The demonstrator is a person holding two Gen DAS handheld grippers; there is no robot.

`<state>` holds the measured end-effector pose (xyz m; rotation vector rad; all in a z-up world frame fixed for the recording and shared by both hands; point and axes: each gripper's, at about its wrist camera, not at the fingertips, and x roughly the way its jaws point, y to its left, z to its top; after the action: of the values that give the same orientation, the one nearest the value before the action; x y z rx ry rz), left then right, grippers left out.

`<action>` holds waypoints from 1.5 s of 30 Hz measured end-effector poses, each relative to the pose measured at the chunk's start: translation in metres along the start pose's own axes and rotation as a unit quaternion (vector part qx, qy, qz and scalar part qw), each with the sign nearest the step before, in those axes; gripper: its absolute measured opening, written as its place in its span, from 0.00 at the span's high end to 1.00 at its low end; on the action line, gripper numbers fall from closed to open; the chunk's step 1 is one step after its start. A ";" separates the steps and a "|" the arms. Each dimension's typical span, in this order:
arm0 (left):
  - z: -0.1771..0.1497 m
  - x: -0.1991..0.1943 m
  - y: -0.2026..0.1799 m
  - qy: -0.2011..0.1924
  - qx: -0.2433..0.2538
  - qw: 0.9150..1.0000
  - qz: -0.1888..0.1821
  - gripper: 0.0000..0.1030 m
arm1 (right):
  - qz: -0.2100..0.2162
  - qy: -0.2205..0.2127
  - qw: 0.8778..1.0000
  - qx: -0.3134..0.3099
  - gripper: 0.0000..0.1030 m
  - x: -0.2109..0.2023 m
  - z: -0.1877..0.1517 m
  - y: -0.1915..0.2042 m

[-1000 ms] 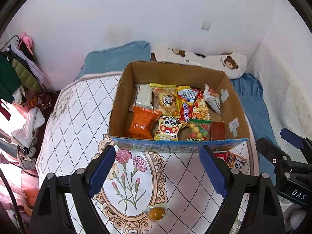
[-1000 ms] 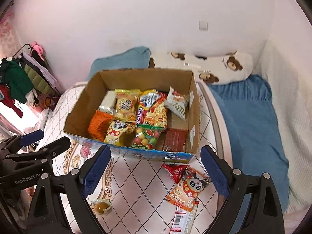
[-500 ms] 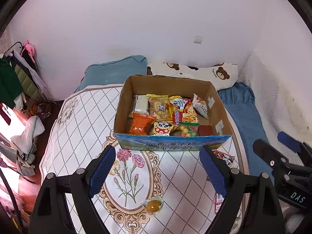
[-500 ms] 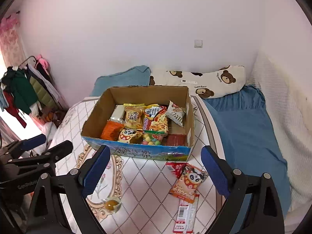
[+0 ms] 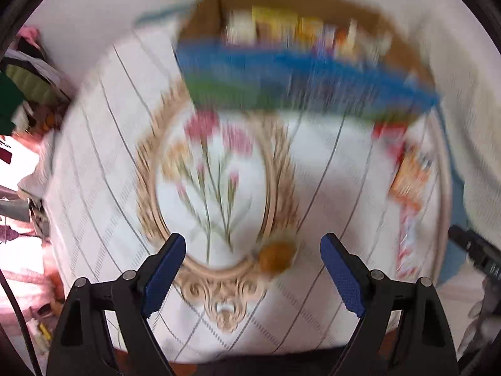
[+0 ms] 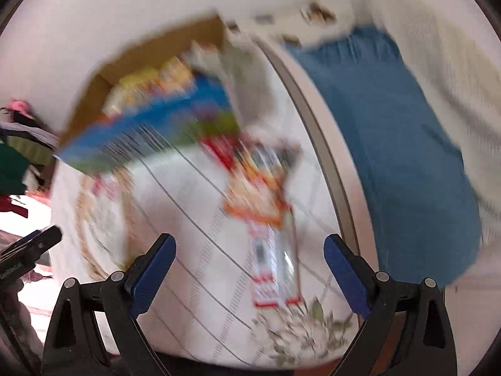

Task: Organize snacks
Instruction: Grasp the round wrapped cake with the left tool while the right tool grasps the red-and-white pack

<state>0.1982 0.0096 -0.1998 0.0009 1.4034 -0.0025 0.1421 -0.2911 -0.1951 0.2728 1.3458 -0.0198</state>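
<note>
**Tongs open and empty above the loose snacks**

Blur smears both wrist views, so you can read only coarse shapes. Your left gripper (image 5: 253,261) points down at the round table (image 5: 94,169) with its quilted cloth and flower medallion (image 5: 216,185). Its blue pads (image 5: 166,271) stand wide apart and hold nothing. An amber jelly cup (image 5: 278,255) lies on the cloth between those pads, nearer the right one and touching neither. Ahead of the left tongs sits the cardboard box (image 5: 300,72) with its blue front wall, and packets of snacks (image 5: 281,31) show as coloured streaks inside it.

Your right gripper (image 6: 247,263) is also spread wide with nothing in its grip. Between its fingers, just ahead of the tips, a long red-and-white stick packet (image 6: 272,269) lies flat on the cloth. Beyond it lies an orange pouch (image 6: 256,194), and a red packet (image 6: 222,150) lies farther on, close against the box (image 6: 141,138); whether they overlap you cannot tell through the blur. To the right of these tongs the table edge meets a blue sheet (image 6: 397,153).

Each gripper shows at the edge of the other's view.
</note>
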 end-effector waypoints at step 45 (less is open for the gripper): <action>-0.007 0.035 -0.009 0.049 -0.014 0.996 -0.077 0.68 | 0.069 0.024 0.993 -0.089 0.52 0.061 -0.007 0.081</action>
<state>0.1972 0.0007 -0.2359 -0.1315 1.4977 -0.1122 0.1630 -0.2024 -0.2407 0.2167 1.3638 0.2232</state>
